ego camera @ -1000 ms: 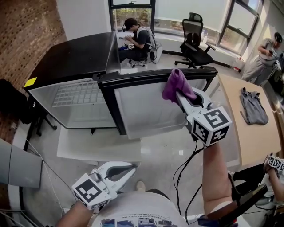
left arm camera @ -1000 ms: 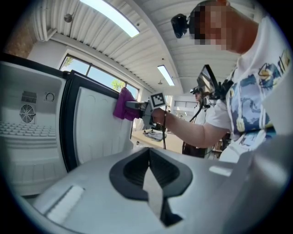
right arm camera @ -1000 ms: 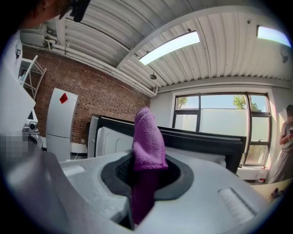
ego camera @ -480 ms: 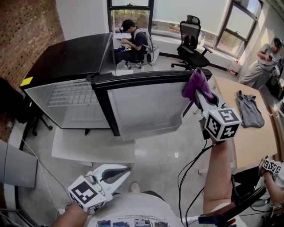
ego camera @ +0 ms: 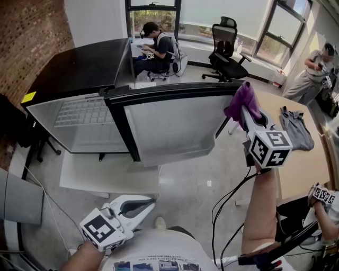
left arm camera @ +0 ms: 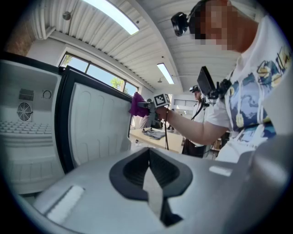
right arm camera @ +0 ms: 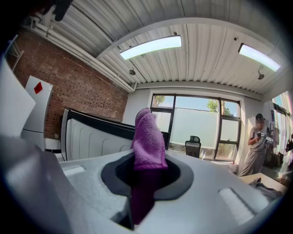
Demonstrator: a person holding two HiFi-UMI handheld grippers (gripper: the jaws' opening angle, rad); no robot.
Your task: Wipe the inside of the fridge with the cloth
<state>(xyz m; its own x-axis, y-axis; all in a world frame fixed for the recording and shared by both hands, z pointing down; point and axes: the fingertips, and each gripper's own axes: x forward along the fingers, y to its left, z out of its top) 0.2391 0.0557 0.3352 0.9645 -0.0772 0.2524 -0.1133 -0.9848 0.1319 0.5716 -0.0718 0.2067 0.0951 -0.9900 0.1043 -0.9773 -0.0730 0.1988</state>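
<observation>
cloth [right arm camera: 147, 141], purple, fuzzy, bunched between clenched jaws of right gripper [right arm camera: 144, 180]; left gripper [left arm camera: 149, 167] jaws together, empty

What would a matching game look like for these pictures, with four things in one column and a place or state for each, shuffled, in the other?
Things:
1. cloth
2. left hand-held gripper
3. fridge door
4. office chair

Places or states:
A. swung open
B. unoccupied, by the windows
C. clamped in the right hand-held gripper
D. held low, shut on nothing

Pairs: 1-C, 2-D, 3-A, 4-B
</observation>
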